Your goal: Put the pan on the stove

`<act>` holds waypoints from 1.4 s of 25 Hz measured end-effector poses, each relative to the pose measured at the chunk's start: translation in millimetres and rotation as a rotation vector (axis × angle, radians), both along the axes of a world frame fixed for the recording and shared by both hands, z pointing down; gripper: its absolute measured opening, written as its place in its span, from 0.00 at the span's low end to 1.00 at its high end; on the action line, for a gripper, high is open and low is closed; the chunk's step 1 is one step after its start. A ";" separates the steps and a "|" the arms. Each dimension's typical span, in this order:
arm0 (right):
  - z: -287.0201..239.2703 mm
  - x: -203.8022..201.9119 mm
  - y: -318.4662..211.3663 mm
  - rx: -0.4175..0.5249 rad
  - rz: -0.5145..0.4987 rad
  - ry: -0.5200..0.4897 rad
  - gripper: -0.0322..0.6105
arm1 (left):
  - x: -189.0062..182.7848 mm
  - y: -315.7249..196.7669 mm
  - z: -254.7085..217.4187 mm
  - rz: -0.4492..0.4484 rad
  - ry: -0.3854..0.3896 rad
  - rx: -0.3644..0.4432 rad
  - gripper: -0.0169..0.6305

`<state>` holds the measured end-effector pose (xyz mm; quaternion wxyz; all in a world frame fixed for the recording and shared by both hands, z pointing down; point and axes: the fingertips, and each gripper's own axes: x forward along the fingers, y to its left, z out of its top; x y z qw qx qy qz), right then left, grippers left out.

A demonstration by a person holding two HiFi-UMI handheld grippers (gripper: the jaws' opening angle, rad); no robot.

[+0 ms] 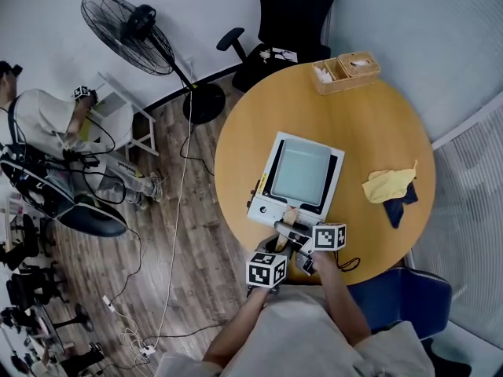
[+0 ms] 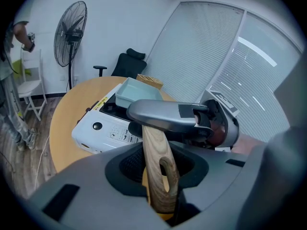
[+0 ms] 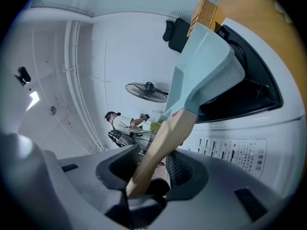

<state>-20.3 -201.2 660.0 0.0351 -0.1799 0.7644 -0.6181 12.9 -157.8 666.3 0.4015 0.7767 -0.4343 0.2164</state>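
- The left gripper (image 2: pixel 158 174) is pinching the far end of the wooden handle (image 2: pixel 154 147).
- The right gripper (image 3: pixel 152 176) is clamped on the same handle, just ahead of the left gripper.
- The pale blue pan (image 1: pixel 301 171) lies straight ahead of both grippers, over the black top of the white stove (image 1: pixel 263 209).
- A yellow cloth (image 1: pixel 387 184) lies well off to the right gripper's right, on the table (image 1: pixel 236 155).

Count, from the jaws outward.
Grippers: 2, left gripper (image 2: pixel 160 170) and right gripper (image 3: pixel 151 172).
Between both pairs of jaws: 1 wooden handle (image 2: pixel 154 147), on 1 pan (image 1: pixel 301 171).
Just beyond the jaws: 1 stove (image 1: pixel 264 209), 1 round table (image 1: pixel 369 124).
Farther beyond, rightward: 1 yellow cloth (image 1: pixel 387 184), 1 dark blue cloth (image 1: pixel 399 205), 1 wooden box (image 1: pixel 346 71).
Far left: 1 fan (image 1: pixel 126 22).
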 end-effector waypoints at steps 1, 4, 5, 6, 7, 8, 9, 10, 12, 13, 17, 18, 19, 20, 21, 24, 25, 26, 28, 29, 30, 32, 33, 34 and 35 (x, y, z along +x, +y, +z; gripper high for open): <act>0.5 -0.6 0.0 0.003 -0.004 0.001 0.33 | -0.5 -0.1 0.9 0.002 -0.004 -0.001 0.22; 1.6 -2.3 1.0 0.004 -0.006 0.002 0.33 | -2.3 1.0 2.7 0.011 -0.011 -0.007 0.22; 1.9 -2.8 1.0 0.002 -0.003 0.001 0.33 | -3.0 1.2 3.1 0.014 -0.012 -0.008 0.22; 2.1 -3.3 0.9 0.004 -0.001 0.001 0.33 | -3.5 1.1 3.5 0.016 -0.013 -0.009 0.22; 2.4 -3.7 0.7 0.008 -0.001 0.003 0.33 | -3.9 0.9 3.9 0.018 -0.014 -0.011 0.22; 2.8 -3.9 0.5 0.012 -0.001 0.004 0.33 | -4.2 0.6 4.4 0.020 -0.014 -0.013 0.22; 3.1 -3.8 0.4 0.015 -0.001 0.005 0.33 | -4.2 0.4 5.0 0.021 -0.014 -0.014 0.22; 3.5 -3.4 0.3 0.015 0.001 0.004 0.33 | -3.9 0.2 5.6 0.022 -0.013 -0.015 0.22; 4.4 -2.8 0.2 0.016 0.003 0.003 0.33 | -3.4 0.1 6.5 0.026 -0.013 -0.018 0.22; 4.7 -3.1 0.3 0.017 0.003 0.004 0.33 | -3.6 0.2 6.8 0.028 -0.014 -0.019 0.22; 6.6 -4.5 1.9 0.022 -0.004 0.014 0.33 | -5.1 1.3 9.7 0.035 -0.019 -0.027 0.22; 7.9 -4.7 2.5 0.026 -0.007 0.021 0.33 | -5.3 2.0 11.3 0.037 -0.020 -0.031 0.22; 9.4 -4.8 3.3 0.029 -0.011 0.028 0.33 | -5.4 2.8 13.0 0.039 -0.019 -0.034 0.22; 10.7 -4.9 4.1 0.032 -0.015 0.035 0.33 | -5.3 3.6 14.5 0.040 -0.016 -0.038 0.22; 11.6 -4.7 4.6 0.032 -0.018 0.041 0.33 | -5.2 4.1 15.3 0.040 -0.012 -0.041 0.22; 12.0 -4.0 5.1 0.025 -0.010 0.054 0.35 | -6.5 4.5 14.6 0.038 -0.003 -0.044 0.22; 11.8 -3.3 5.0 0.023 -0.006 0.057 0.36 | -6.9 4.6 14.1 0.038 -0.001 -0.044 0.22; 11.8 -2.3 5.0 0.020 -0.002 0.060 0.37 | -7.2 4.6 13.8 0.038 0.001 -0.045 0.22; 12.5 0.3 5.3 0.012 0.003 0.062 0.38 | -7.3 4.8 13.5 0.037 0.004 -0.045 0.22; 12.7 1.8 5.3 0.009 0.007 0.062 0.39 | -7.1 4.8 13.6 0.036 0.005 -0.045 0.22; 12.7 3.3 5.0 0.010 0.012 0.063 0.39 | -6.9 4.9 13.9 0.035 0.005 -0.046 0.22; 12.3 6.6 4.3 0.012 0.024 0.066 0.39 | -6.5 5.0 14.5 0.033 0.006 -0.046 0.22; 12.0 8.0 4.4 0.011 0.028 0.065 0.39 | -6.4 5.1 14.6 0.032 0.006 -0.047 0.22; 11.6 9.1 4.6 0.011 0.031 0.064 0.39 | -6.3 5.1 14.6 0.032 0.008 -0.047 0.23; 11.2 10.1 4.8 0.010 0.033 0.063 0.39 | -6.2 5.0 14.4 0.032 0.012 -0.047 0.24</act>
